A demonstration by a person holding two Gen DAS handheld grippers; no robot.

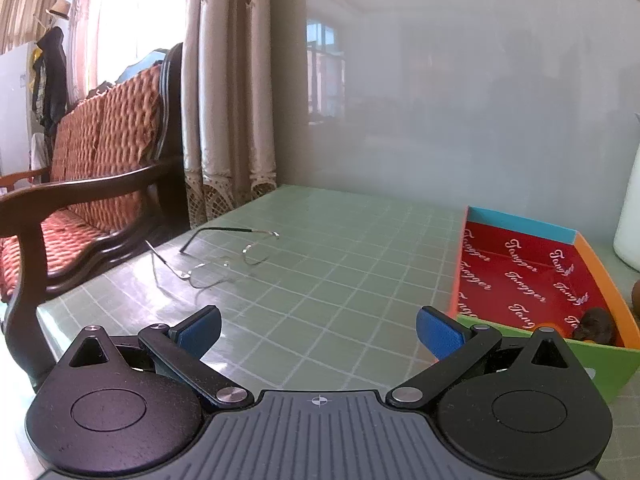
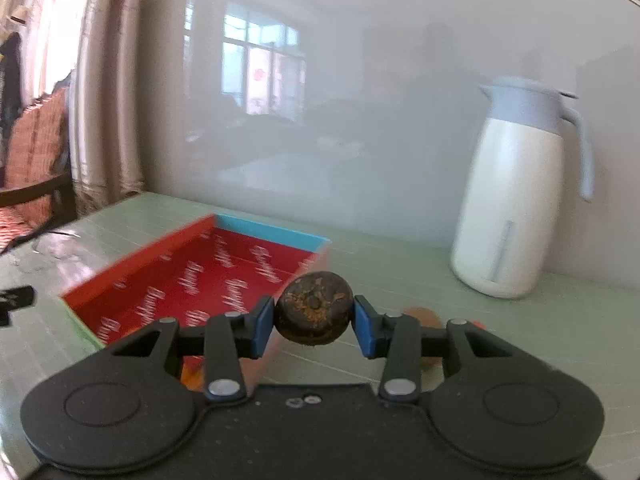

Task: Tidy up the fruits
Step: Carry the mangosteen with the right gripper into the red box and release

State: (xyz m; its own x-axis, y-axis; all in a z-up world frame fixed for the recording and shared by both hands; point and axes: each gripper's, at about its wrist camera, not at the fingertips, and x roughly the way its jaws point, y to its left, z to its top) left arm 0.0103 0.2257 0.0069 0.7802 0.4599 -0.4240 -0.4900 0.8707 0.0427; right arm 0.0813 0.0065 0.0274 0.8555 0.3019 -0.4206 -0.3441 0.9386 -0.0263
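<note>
While the green gridded table (image 1: 320, 240) spreads out beneath both our grippers, we start with the biggest thing on it: the box (image 2: 188, 280), red-lined with a blue far wall, lying ahead and to the left of our right jaws and just to the right of our left ones. Beyond our right jaws, off to the right, stands a white jug (image 2: 516, 196), well apart from the box. Ahead and left of our left jaws a pair of spectacles (image 1: 224, 256) lies folded open on the table.

Our right gripper (image 2: 314, 316) has its blue pads pressed on either side of a dark, round, flattened fruit (image 2: 314, 308), held clear above the table with its broad face turned towards us. Our left gripper (image 1: 318, 334) stands wide open with nothing between its pads.

We judge the coming move hangs on one thing: the box floor lies forward and left of the held fruit, so our right hand, the one carrying it, must travel that way over the near wall. A dark fruit (image 1: 596, 324) already sits in the box's near right corner, and a brown one (image 2: 420, 314) lies just behind our right jaws
</note>
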